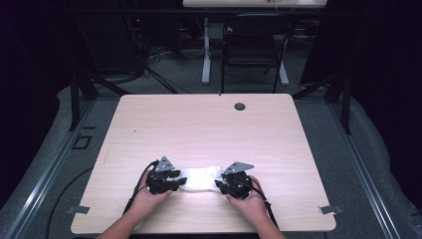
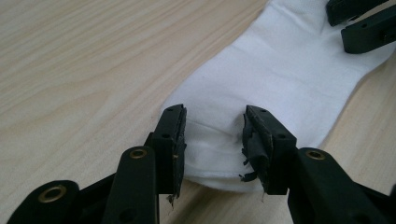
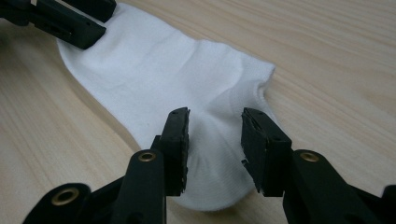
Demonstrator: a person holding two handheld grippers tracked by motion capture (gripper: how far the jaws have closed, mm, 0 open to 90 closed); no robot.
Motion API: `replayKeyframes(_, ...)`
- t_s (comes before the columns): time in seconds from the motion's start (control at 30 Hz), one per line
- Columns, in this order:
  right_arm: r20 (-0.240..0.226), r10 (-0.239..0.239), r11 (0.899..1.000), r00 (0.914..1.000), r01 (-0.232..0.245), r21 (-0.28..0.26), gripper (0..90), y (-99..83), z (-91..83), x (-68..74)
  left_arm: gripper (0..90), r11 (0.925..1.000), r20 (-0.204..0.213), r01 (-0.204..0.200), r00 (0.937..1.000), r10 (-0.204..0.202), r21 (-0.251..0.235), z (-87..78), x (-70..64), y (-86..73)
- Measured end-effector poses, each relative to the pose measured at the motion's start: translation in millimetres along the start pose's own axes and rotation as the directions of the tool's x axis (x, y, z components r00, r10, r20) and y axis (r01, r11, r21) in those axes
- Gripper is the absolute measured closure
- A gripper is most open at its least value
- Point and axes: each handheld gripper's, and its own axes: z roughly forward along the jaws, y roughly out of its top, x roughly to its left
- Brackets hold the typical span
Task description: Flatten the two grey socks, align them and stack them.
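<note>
Left claw [image 2: 212, 142] jaws apart, straddling one end of white sock [image 2: 280, 79], pads just over the fabric, not clamped. Right claw [image 3: 215, 140] jaws also apart, over the sock's [image 3: 154, 70] opposite rounded end, not closed on it. Each gripper view shows the other claw's black jaws at the sock's far end. High view: left claw [image 1: 175, 182] and right claw [image 1: 220, 185] face each other, sock [image 1: 199, 178] flat between them near the front edge of the bench [image 1: 199, 124], a hand behind each. Bench is light wood with a round grommet hole [image 1: 240, 106] near far edge. Dark chair [image 1: 254, 47] on the floor beyond the bench.
</note>
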Motion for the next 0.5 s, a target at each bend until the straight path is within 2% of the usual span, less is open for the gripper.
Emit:
replayKeyframes(0.27, 0.001, 0.004, 1.000, 1.0000, -0.004, 0.001, 61.6, 1.2, 1.2, -3.9, 58.6, 0.9999, -0.003, 0.012, 0.9999, -0.012, -0.003, 3.1, 2.9, 3.0)
replayKeyframes(0.5, 0.009, 0.002, 1.000, 1.0000, -0.002, -0.010, 61.5, 1.4, 2.4, -5.1, 58.6, 1.0000, -0.011, 0.007, 0.9999, -0.007, 0.001, 4.7, 3.5, 5.1)
